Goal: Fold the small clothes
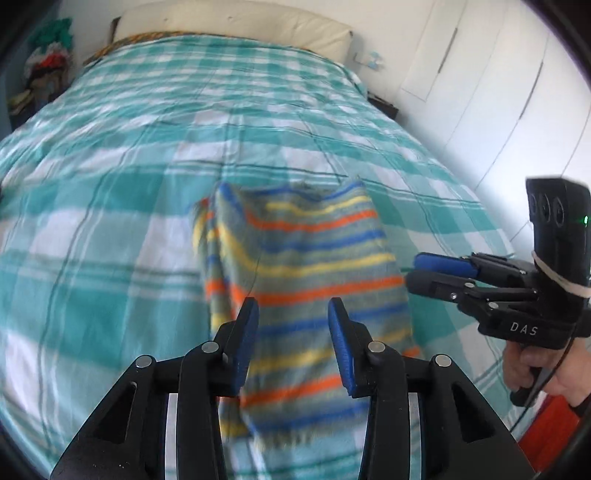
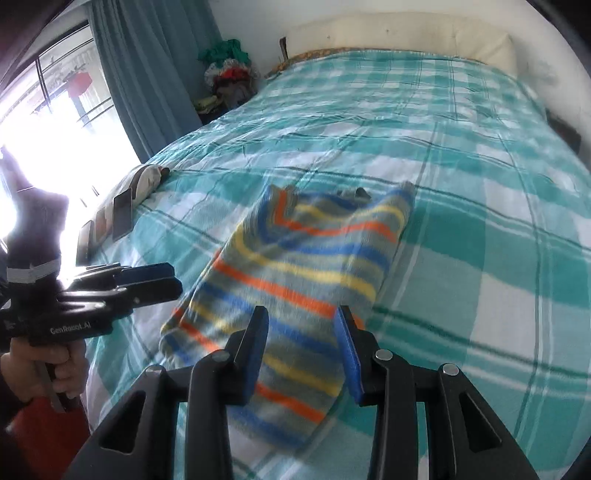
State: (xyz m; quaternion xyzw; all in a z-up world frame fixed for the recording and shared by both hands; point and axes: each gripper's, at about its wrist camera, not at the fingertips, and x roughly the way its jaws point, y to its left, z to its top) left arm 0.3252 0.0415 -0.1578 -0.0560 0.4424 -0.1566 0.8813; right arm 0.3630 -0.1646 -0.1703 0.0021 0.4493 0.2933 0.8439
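A small striped garment [image 1: 306,280], grey with blue, yellow and orange bands, lies folded into a long strip on the bed; it also shows in the right wrist view [image 2: 295,295]. My left gripper [image 1: 293,306] is open and empty, hovering over the garment's near half. My right gripper [image 2: 303,317] is open and empty above the garment's near right edge. In the left wrist view the right gripper [image 1: 412,267] sits just right of the garment. In the right wrist view the left gripper [image 2: 175,278] sits just left of it.
The bed carries a teal and white checked bedspread [image 1: 129,184] with a cream headboard [image 1: 236,22] behind. Dark flat objects [image 2: 122,218] and a rolled cloth [image 2: 147,177] lie at the bed's left edge. A pile of clothes [image 2: 229,77] stands by the curtain. White wardrobe doors [image 1: 498,92] stand on the right.
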